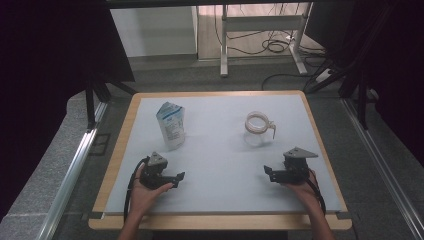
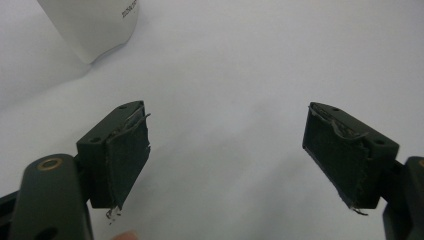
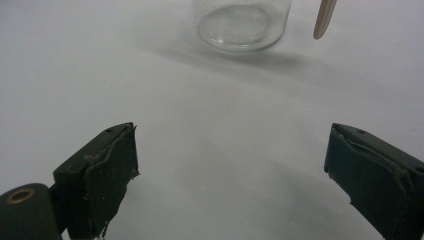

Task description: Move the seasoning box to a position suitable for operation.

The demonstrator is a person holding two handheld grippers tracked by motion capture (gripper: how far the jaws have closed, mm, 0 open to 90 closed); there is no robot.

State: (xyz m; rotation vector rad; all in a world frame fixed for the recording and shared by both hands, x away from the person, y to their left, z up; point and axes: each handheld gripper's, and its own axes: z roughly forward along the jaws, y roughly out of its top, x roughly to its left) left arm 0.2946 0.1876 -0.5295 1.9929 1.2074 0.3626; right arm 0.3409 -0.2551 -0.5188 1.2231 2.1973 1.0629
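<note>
Two grippers, one white pouch and one glass jar share a pale grey table mat seen from above, each gripper carried in one of a person's two hands at the near edge of the mat. The pouch stands upright on its base on the left half of the mat, its long axis vertical and its folded top leaning slightly left, printed face toward the camera. The left gripper rests just nearer than the pouch and a little left of it, jaws spread wide with nothing between them, aimed toward the mat's middle; in the left gripper view the pouch's lower corner sits off to the upper left beyond the two black pads. The jar stands well to the right of the pouch, mouth up, a small tan tag hanging at its right side. The right gripper lies nearer than the jar and to its right, well apart from the pouch, jaws likewise spread and empty; in the right gripper view the jar's clear base sits ahead of them
</note>
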